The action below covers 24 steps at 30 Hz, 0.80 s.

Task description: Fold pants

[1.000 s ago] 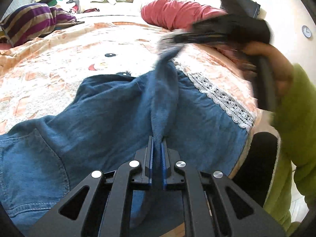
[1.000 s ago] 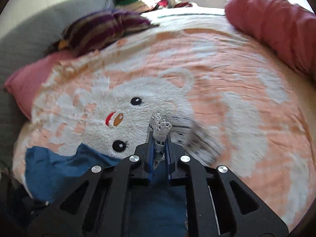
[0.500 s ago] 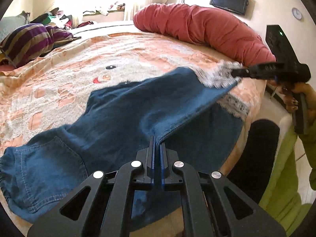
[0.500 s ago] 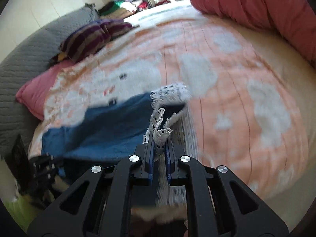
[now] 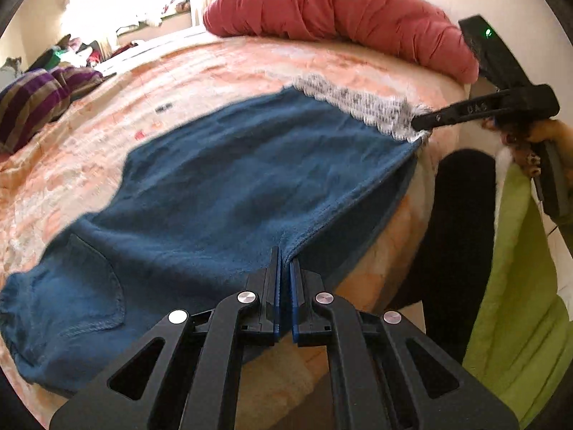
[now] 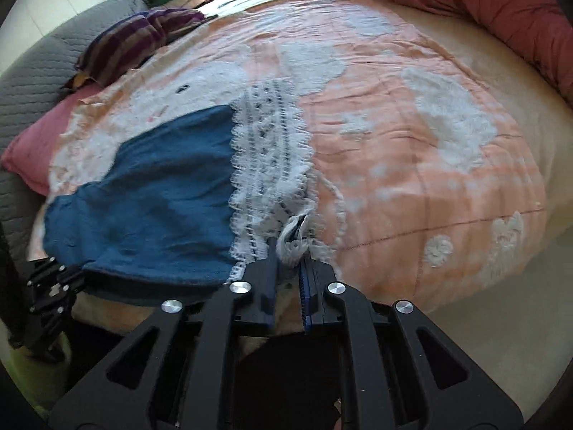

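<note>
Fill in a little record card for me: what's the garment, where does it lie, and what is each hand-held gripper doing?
garment: blue denim pants with white lace hem
surface: peach bedspread on a bed
left hand-held gripper: shut on the pants' near edge
right hand-held gripper: jaws opening, lace hem still between them
nearby: red bolster, striped pillow

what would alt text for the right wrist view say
The right gripper is opening its jaws around the white lace hem of blue denim pants, spread flat on a peach plush blanket. A long red bolster pillow lies beyond.
</note>
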Motion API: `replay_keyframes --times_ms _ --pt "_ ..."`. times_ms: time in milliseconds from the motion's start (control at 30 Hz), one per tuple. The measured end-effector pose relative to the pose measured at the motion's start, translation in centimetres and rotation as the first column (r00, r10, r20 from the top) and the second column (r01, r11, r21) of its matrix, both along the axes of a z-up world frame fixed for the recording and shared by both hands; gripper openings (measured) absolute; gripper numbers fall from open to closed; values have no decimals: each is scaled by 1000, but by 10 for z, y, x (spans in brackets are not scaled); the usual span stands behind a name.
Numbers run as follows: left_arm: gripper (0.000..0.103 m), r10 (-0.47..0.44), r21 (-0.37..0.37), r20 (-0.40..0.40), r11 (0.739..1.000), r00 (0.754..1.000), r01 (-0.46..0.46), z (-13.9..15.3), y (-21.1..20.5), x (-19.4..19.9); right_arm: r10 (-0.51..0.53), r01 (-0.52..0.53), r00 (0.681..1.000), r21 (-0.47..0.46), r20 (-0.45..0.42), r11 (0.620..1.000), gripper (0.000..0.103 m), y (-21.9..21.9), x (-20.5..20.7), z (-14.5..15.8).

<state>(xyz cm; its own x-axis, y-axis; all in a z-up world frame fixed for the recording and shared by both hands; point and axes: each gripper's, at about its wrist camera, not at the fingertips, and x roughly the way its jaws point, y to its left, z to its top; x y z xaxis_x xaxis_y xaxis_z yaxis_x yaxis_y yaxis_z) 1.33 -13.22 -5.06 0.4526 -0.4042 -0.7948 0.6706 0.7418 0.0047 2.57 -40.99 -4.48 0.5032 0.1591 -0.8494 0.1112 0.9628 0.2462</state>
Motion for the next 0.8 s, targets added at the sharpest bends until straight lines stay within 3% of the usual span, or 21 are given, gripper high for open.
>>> replay_keyframes --times_ms 100,167,267,400,533,600,700,733,800 --pt "4 3 12 -17 1000 1000 -2 -7 0 1 -7 10 999 -72 33 997 41 1 -9 11" --pt "4 1 11 -15 1000 1000 0 -6 0 1 13 11 992 -184 127 983 41 9 -23 30" --pt "4 -4 15 -17 1000 1000 4 -8 -2 0 156 -108 967 -234 199 966 41 39 -34 49" --pt "4 -11 25 -18 1000 1000 11 -8 -4 -2 358 -322 921 -215 155 922 41 91 -15 41" --pt "8 -9 6 -48 1000 999 10 -9 4 -7 377 -374 926 -217 -26 902 41 113 16 -1" --pt "17 2 -19 -68 1000 998 -3 -7 12 -9 371 -379 925 -196 -77 904 41 113 20 -18" --pt "37 35 -65 -52 997 998 -39 9 32 -13 405 -393 914 -189 23 900 41 112 3 -3" --pt "40 54 -87 -39 995 998 -57 17 43 -13 444 -420 892 -211 82 883 42 114 -7 8" --pt "55 97 -110 -22 989 995 -99 28 60 -12 516 -475 847 -257 125 842 43 123 -22 20"
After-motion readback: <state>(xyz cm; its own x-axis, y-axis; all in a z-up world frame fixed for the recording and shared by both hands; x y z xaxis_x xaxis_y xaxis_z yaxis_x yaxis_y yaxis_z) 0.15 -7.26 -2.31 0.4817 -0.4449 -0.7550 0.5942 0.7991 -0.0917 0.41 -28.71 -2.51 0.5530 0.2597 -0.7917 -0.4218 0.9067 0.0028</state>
